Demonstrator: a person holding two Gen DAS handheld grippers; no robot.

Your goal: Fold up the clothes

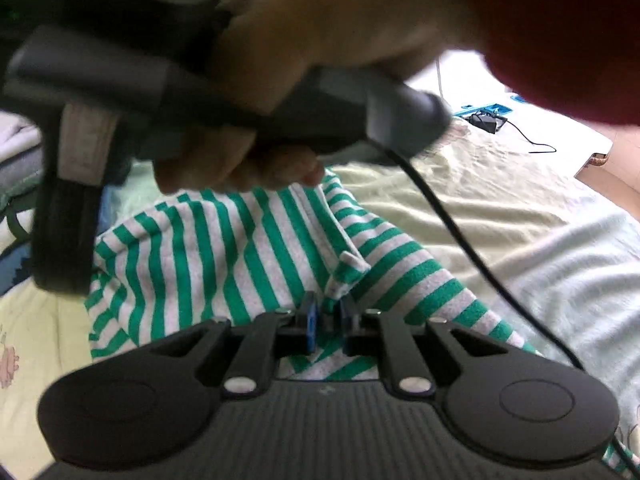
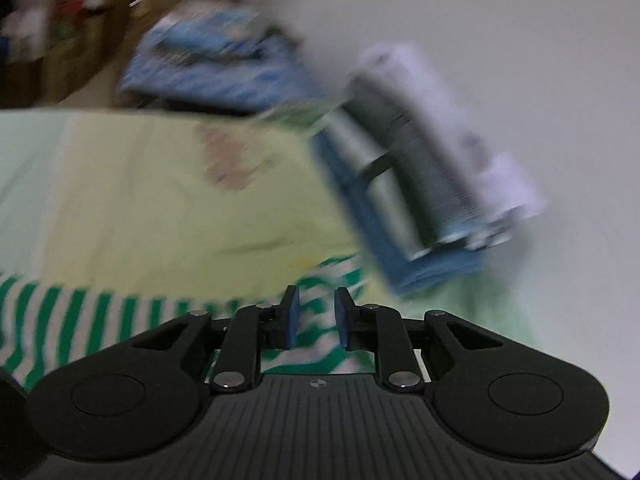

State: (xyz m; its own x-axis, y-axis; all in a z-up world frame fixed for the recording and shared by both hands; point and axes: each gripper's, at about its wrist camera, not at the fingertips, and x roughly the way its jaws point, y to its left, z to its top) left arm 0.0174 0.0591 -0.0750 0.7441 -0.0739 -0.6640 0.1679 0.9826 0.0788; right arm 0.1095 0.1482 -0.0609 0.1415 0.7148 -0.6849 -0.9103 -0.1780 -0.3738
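Person's hand and black cable: left wrist view only.

Each gripper is matte black plastic: the left gripper and right gripper share a ribbed base, two round end caps, silver screws at the linkage pivots and blue finger pads. At twelve o'clock in the left view, a dark red sleeve shows, and a black cable trails toward five o'clock.

Likely a home bedroom: pale bedsheet, cluttered boxes.
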